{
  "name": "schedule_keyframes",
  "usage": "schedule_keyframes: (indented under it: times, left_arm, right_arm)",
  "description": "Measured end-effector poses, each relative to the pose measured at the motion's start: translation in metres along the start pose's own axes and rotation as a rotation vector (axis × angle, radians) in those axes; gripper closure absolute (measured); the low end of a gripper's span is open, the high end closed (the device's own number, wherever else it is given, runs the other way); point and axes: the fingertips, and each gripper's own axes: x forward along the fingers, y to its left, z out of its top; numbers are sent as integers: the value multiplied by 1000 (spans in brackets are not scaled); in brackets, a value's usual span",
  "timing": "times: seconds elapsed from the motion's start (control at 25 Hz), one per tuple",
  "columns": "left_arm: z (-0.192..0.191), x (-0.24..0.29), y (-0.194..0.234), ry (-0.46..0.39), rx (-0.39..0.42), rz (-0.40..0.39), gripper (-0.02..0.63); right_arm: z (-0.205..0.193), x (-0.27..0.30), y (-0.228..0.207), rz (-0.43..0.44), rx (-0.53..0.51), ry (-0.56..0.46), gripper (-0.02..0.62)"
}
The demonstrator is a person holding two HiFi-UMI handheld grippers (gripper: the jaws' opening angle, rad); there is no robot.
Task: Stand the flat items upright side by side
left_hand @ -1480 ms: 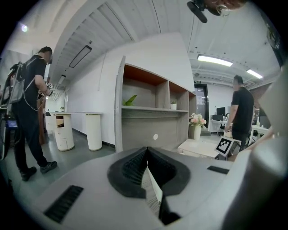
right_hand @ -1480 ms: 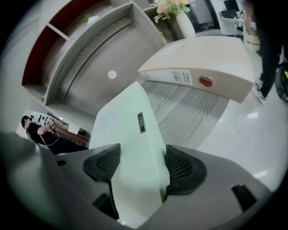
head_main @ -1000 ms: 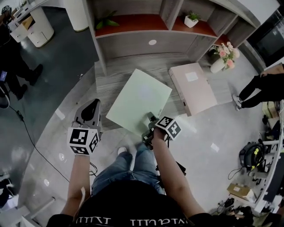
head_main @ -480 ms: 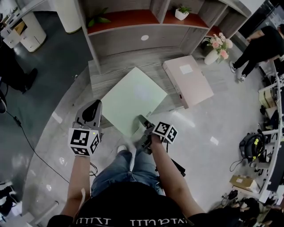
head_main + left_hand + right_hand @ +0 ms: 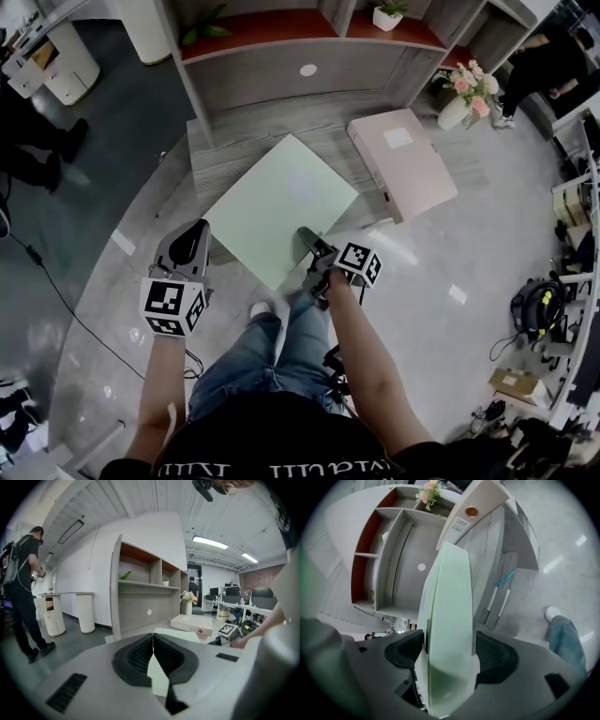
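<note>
Green folder (image 5: 281, 206) is lying broad side down on the low wooden platform (image 5: 244, 136) at the foot of the shelf unit (image 5: 281, 70), with its near corner sticking out past the platform's edge over the floor. The pink folder (image 5: 403, 161) is flat too, just beside it to the right, the two close but not plainly touching. Neither one stands on its edge, so as far as these views show, nothing of the task is finished: both folders have yet to be tipped upright and set next to each other.

The right gripper (image 5: 309, 242) is at the green folder's near corner. In the right gripper view its jaws (image 5: 450, 648) have the folder's edge between them, and they have just been opening: one pad sits against the folder's face while a gap shows at the other, so the folder is not being squeezed. I judge this to be a release or a change of grip rather than a lift under way.

The left gripper (image 5: 192, 234) hangs over the floor to the left of the green folder, apart from it. In its own view the jaws (image 5: 153, 639) meet tip to tip with nothing between them.

What is left, then, is the whole job: take hold of the green folder, raise it onto an edge, steady it, and do the same with the pink one alongside. The platform has free space behind them for that.
</note>
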Motion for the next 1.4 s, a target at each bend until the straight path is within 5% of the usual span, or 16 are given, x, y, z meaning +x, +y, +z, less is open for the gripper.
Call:
schedule_keyframes:
  times: [0.2,0.4,0.76,1.04,1.4]
  left_arm:
    - [-3,6,-9,1,-6,-30,592]
    - [4,13,-13,-18,-19,-48,592]
    - [25,19,-5,-76,-44,-40,592]
    - [27,14,8,-93,-62,-7,592]
    - [27,7,29,-98,-80,41,592]
  right_arm:
    - [-17,-11,-3,66,68,22,256]
    - [-24,-26,6,39,54,44,277]
    - [13,-46,46,-84,-168,-95,308]
    - [12,-39,62,-100,-217,-2,307]
    - [49,-39,105,-291,-412,53,308]
